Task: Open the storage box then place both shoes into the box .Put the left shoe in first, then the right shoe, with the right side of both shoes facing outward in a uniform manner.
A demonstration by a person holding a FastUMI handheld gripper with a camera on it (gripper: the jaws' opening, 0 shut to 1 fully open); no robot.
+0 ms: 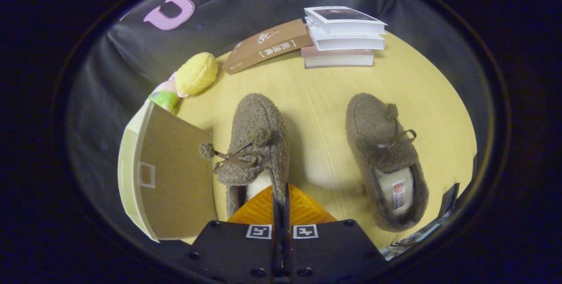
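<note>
Two fuzzy brown slippers with bows and pom-poms lie on the pale wooden table [325, 77], toes pointing away from me. The left-hand shoe [257, 134] is right ahead of my fingers. My gripper [281, 198] is shut on the right edge of its heel opening, with the rim pinched between the two fingers. The right-hand shoe [377, 143] lies apart, off to the right of the fingers. The storage box [171, 174], pale outside and brown cardboard inside, stands just left of the held shoe with its brown face turned toward me.
A stack of three books [344, 34] sits at the far side of the table, with a brown book [268, 44] leaning against it. A yellow plush toy [196, 73] lies behind the box. Dark objects show at the table's near right edge [448, 205].
</note>
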